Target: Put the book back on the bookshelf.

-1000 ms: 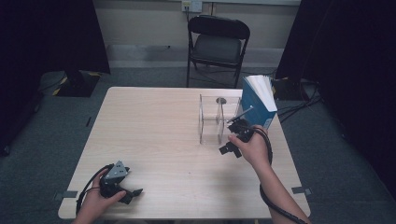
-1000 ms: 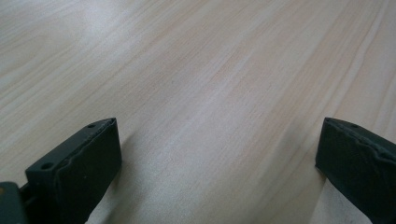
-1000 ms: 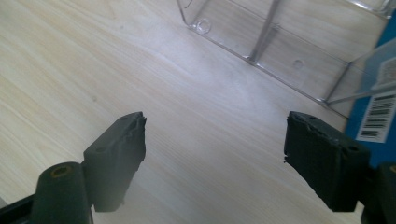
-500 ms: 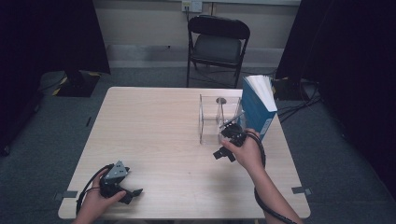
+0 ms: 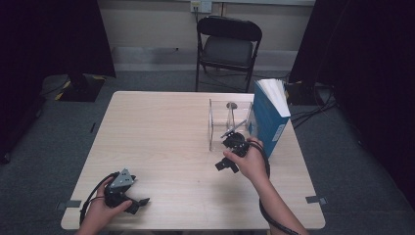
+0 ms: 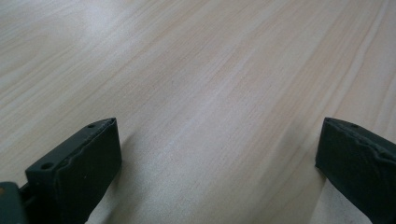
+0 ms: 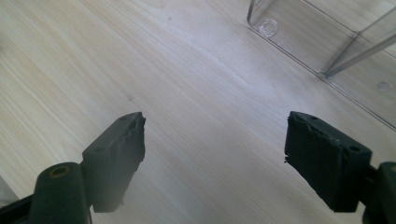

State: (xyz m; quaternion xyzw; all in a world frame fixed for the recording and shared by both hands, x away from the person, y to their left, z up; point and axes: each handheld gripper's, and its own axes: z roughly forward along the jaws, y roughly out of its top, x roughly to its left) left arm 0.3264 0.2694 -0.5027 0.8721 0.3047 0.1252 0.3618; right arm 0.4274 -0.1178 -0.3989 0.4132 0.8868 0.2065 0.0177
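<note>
A blue book (image 5: 268, 120) with white pages stands upright at the table's right side, against a clear acrylic rack (image 5: 230, 126) that has a metal post inside it. My right gripper (image 5: 226, 165) hovers just in front of the rack, a little toward the near edge, jaws open and empty. In the right gripper view my right gripper (image 7: 215, 130) points down at bare wood, with the rack's corner (image 7: 322, 44) at the upper right. At the near left corner my left gripper (image 5: 139, 201) rests low, open and empty. In its own view my left gripper (image 6: 219, 135) faces bare wood.
The light wooden table (image 5: 161, 127) stretches bare between the two hands. A black folding chair (image 5: 227, 44) stands behind the far edge. Cables (image 5: 308, 105) lie on the carpet at the back right.
My right hand has drawn back from the book and rack toward the near edge and sunk a little, jaws still open. The left hand has stayed put.
</note>
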